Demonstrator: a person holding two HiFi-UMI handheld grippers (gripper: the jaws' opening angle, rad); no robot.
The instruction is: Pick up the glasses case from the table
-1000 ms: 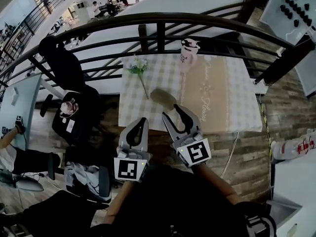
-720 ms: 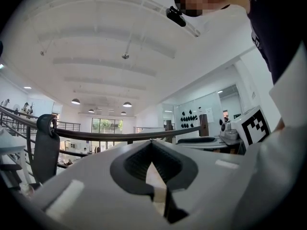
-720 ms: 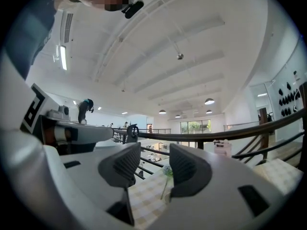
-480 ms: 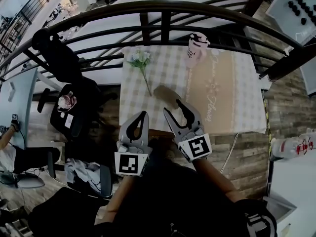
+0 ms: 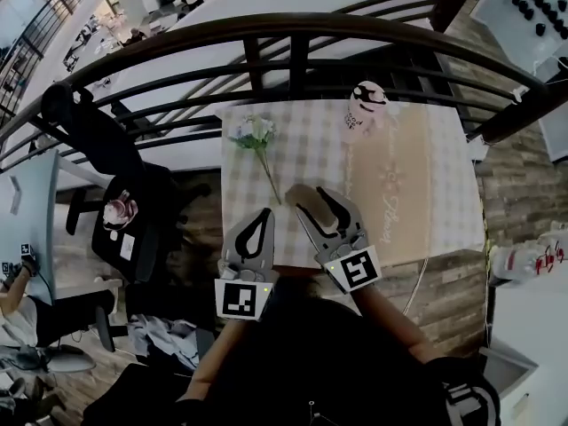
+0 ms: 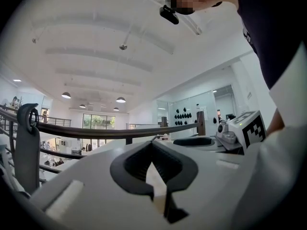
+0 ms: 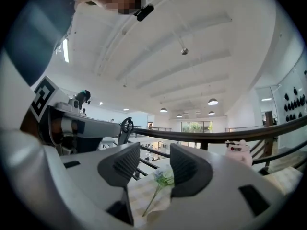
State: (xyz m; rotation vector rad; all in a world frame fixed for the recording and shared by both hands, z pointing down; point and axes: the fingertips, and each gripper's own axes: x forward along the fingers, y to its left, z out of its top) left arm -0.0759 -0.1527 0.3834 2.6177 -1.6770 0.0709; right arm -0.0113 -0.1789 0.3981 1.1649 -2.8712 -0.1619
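The glasses case (image 5: 296, 193) is a tan oval lying on the checked tablecloth near the table's front edge. My right gripper (image 5: 317, 204) is open, and its fingers reach over the case's right end, hiding part of it. In the right gripper view the jaws (image 7: 156, 164) stand apart, with only the flower and cloth showing beyond them. I cannot tell whether the pads touch the case. My left gripper (image 5: 264, 213) is at the front edge, left of the case, with its fingertips together and nothing between them. In the left gripper view (image 6: 152, 145) the pads meet.
A white artificial flower (image 5: 256, 135) lies left of the case, with its stem pointing toward it. A pink-and-white cup figure (image 5: 365, 106) stands at the back of the table (image 5: 426, 176). A dark curved railing (image 5: 293, 29) runs behind the table. A black chair (image 5: 124, 211) stands to the left.
Both grippers have moved forward from in front of the table to over its near edge. The right gripper's fingers now overlap the case.
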